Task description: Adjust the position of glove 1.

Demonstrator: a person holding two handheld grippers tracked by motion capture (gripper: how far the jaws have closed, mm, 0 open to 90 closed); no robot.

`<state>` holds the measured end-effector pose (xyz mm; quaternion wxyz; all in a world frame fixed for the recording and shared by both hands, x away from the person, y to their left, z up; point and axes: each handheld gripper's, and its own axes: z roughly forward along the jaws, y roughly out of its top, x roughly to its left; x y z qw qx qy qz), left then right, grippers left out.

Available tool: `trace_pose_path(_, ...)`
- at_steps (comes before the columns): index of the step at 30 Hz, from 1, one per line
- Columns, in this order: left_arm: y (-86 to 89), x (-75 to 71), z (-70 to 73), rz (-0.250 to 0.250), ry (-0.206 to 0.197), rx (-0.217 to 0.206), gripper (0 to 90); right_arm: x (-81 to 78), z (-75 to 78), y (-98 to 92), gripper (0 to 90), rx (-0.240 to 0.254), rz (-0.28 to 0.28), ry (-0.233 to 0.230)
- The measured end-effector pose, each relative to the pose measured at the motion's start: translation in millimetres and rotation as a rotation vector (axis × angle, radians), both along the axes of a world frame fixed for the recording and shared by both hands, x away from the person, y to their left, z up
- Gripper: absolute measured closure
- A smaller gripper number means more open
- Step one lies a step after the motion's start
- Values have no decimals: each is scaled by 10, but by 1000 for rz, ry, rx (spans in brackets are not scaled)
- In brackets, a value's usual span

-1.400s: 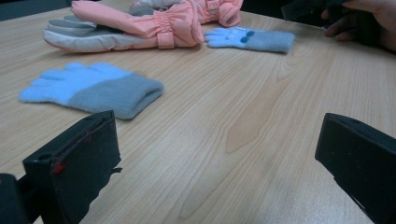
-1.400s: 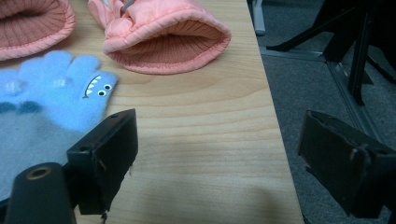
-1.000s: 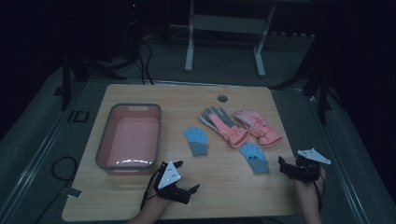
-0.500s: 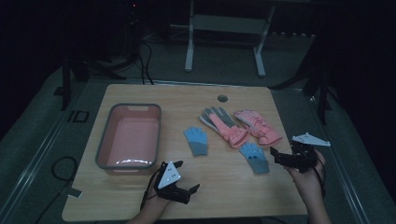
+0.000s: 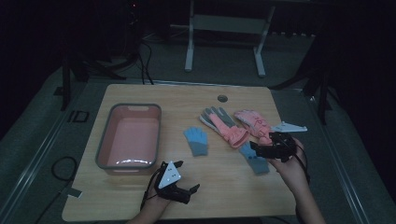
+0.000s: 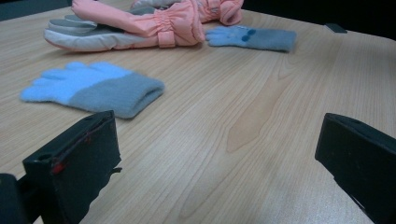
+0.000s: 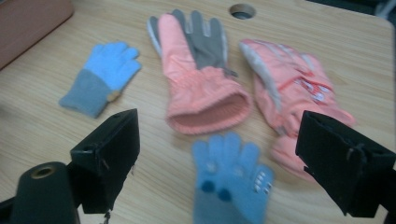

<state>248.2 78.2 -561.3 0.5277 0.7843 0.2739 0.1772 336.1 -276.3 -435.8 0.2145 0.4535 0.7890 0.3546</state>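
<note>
The right gripper (image 7: 219, 158) hangs with jaws wide apart over a blue knit glove with dark dots (image 7: 232, 179). Beyond lie 2 pink ski gloves, one grey-palmed (image 7: 198, 70) and one patterned (image 7: 292, 88); a second blue glove (image 7: 100, 77) lies left.

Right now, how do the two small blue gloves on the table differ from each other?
The blue glove by the tub lies alone on bare wood; the blue glove by the right claw lies just below the pink gloves, with the open right claw hovering over it. The first shows a plain face; the second shows dark dots and small white marks. Both are knitted, with blue fingers and grey cuffs, lying flat.
</note>
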Motion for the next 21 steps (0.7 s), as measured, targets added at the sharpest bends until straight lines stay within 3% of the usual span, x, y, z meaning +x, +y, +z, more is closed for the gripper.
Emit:
trace_pose_path(14, -4, -6, 0, -2, -2, 3, 0, 318, -99, 582, 186, -38, 127, 21)
trace_pose_path(21, -10, -13, -1, -8, -3, 3, 0, 459, -213, 853, 200, -48, 184, 60)
